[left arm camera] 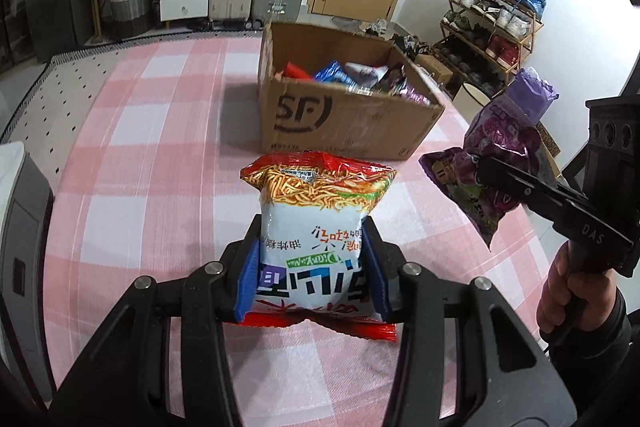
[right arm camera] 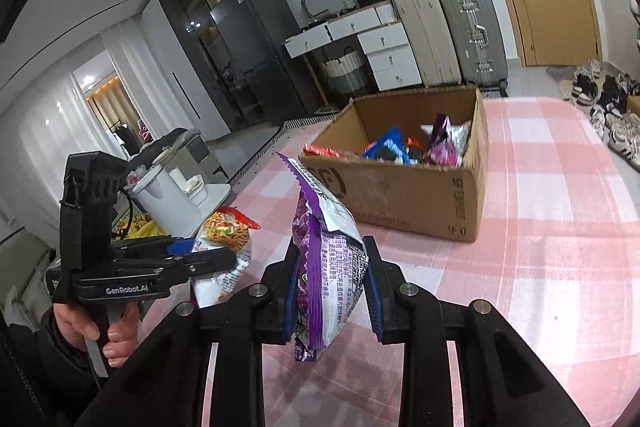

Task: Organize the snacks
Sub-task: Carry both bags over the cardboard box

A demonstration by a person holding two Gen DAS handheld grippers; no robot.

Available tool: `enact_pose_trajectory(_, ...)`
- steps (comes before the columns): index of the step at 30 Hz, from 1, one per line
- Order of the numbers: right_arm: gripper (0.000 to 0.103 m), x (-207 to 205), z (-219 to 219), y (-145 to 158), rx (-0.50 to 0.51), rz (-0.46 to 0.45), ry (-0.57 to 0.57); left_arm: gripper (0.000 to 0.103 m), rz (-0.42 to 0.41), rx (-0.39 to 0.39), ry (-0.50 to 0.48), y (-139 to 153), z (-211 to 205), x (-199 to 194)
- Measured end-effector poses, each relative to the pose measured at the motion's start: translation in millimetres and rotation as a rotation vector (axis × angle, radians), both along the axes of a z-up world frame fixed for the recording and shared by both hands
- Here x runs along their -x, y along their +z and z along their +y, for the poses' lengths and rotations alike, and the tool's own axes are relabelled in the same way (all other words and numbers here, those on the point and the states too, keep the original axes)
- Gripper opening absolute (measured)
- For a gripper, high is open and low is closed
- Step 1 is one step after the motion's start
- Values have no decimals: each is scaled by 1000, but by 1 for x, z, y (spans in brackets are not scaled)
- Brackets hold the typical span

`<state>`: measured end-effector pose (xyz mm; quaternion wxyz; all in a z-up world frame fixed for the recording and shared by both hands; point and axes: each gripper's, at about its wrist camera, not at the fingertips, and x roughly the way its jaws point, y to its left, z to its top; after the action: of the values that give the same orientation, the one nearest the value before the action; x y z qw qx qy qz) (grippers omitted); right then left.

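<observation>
- The table (left arm camera: 160, 131), under a pink-and-white checked cloth, bears the cardboard box and lies beneath both raised packets.
- The cardboard box (left arm camera: 348, 119) is the landmark: it stands open-topped towards the far side of the table and already holds several snack packets (right arm camera: 416, 147), red, blue and purple, lying loosely inside. Judging by that, much of the sorting is done.
- The noodle packet (left arm camera: 320, 223), white with a red top and bottom, is on the near side of the box, well short of its front wall and lifted off the cloth.
- The purple packet (right arm camera: 328, 259) hangs to the right of the noodle packet, also near the box's front and clear of it.
- The left gripper (left arm camera: 316, 267) has its blue pads pressed against both sides of the noodle packet, clamping it.
- The right gripper (right arm camera: 332, 291) is closed on the purple packet, pinching its lower half.
- What seems left: carry both packets over the box rim and release them; no loose snack shows elsewhere on the cloth.
</observation>
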<state>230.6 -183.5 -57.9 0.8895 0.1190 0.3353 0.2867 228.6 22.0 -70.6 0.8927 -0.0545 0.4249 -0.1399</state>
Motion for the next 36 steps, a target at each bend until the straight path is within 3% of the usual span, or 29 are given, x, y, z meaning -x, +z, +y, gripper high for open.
enact_pose_trajectory(16, 27, -13, 3, 63, 16, -100, 5, 42, -73, -59, -19, 51, -16, -35)
enact_pose_trajectory(25, 27, -35, 2, 96, 6, -135, -9, 42, -97, -50, -29, 83, -25, -62)
enact_pose_trajectory(36, 27, -63, 6, 129, 29, -181, -4, 42, -126, -93, -34, 114, -44, -105)
